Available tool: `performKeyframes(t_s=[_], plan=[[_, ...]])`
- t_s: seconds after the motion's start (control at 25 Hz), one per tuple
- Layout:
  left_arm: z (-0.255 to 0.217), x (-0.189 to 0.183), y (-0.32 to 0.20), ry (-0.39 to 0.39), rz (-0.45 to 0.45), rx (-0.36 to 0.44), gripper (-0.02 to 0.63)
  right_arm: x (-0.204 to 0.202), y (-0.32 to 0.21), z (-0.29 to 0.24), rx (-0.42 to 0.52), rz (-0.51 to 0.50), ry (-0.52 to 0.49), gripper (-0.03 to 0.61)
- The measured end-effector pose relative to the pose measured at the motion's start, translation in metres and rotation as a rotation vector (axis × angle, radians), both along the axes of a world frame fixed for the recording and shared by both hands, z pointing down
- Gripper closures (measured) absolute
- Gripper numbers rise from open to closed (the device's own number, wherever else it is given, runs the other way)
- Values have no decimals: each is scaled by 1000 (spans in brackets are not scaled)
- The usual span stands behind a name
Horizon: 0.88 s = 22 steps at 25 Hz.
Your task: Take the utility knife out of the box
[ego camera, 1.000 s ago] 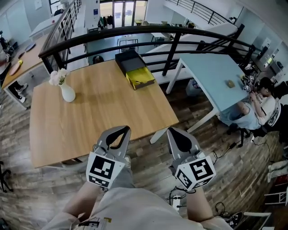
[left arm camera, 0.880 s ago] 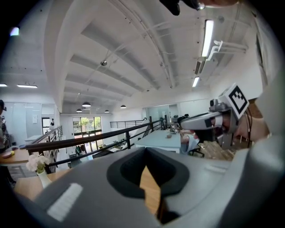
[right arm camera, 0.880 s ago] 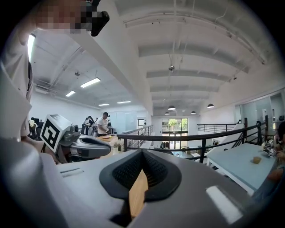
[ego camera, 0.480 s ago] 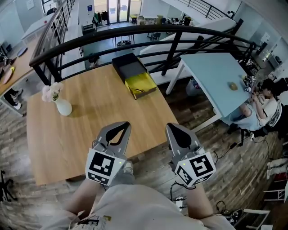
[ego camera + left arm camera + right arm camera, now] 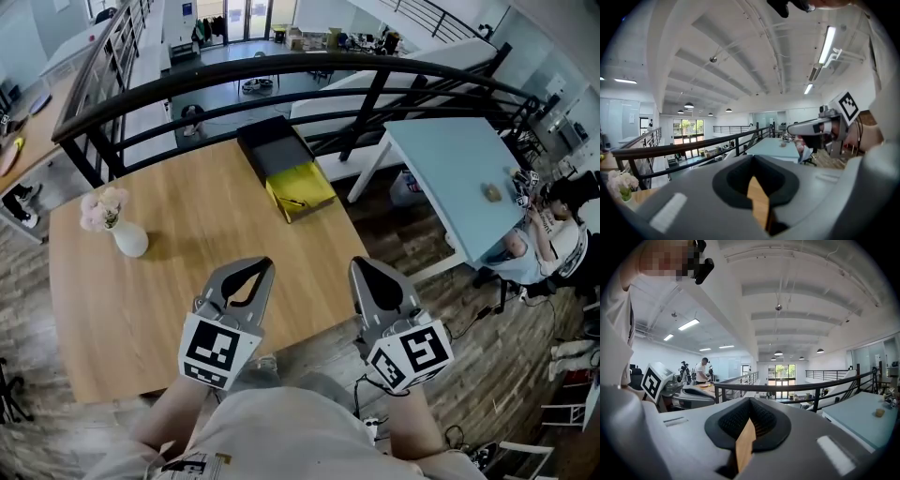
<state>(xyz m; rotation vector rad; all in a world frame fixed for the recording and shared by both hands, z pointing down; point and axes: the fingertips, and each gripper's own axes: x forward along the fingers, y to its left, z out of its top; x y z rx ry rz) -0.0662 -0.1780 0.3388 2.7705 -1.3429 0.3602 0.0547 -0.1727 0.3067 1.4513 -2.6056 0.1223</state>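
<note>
I see a big wooden table in the middle. Right behind the table runs a black railing, and past it I look down on a lower floor. To the right of the table stands a light blue table with white legs. Around the table the floor is dark wood planks. High above the table the ceiling is white, with long bright lights. Far behind the table are tall windows.

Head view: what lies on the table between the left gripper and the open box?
In the head view, only bare wooden table lies between the left gripper and the open box; the vase of flowers stands well aside.
</note>
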Motion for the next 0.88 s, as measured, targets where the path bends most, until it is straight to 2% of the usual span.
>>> performKeyframes(t_s=[0.32,0.48,0.88], plan=[[9,-8,-31,12,-34,-17,611,-6,-36,12,-26,-29,21,577],[16,-10,-40,-7,-72,-35,611,-3,-47,19,-42,-43,18,567],[17,7,-58,-26,-139,-38,611,18,-70,30,-75,-119,14,565]])
